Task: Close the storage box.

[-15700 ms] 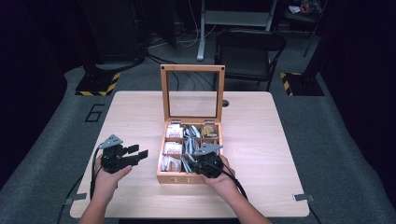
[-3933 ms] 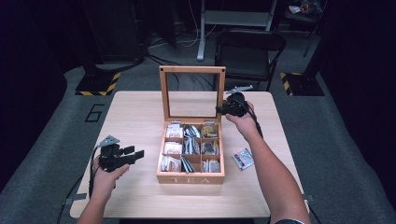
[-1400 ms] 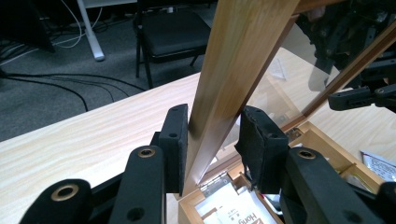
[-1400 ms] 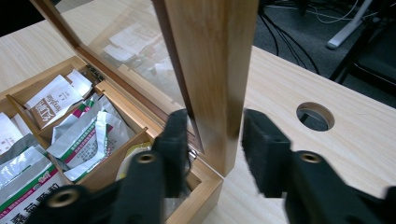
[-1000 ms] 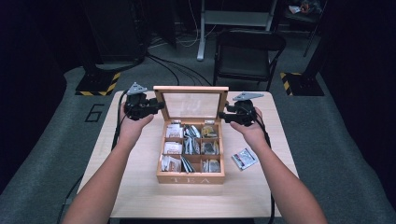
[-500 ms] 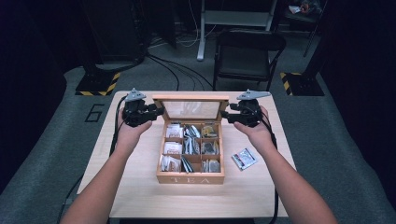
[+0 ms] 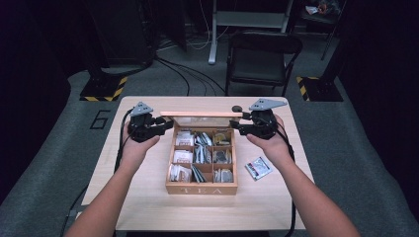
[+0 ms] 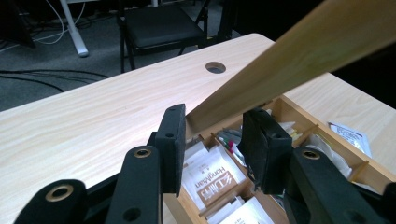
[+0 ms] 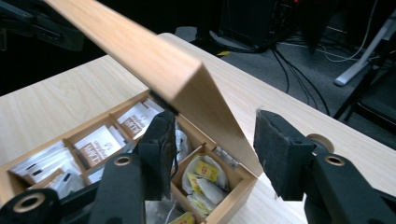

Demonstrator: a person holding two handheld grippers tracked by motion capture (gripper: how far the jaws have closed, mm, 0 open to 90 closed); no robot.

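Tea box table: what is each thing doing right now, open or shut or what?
tea box: open, compartments full of tea bags.
lid: tilted partway over the box, not shut.
loose packet: lying flat on the table, right of the box.
left gripper: closed on the lid's left end.
right gripper: open, one jaw under the lid's right end.
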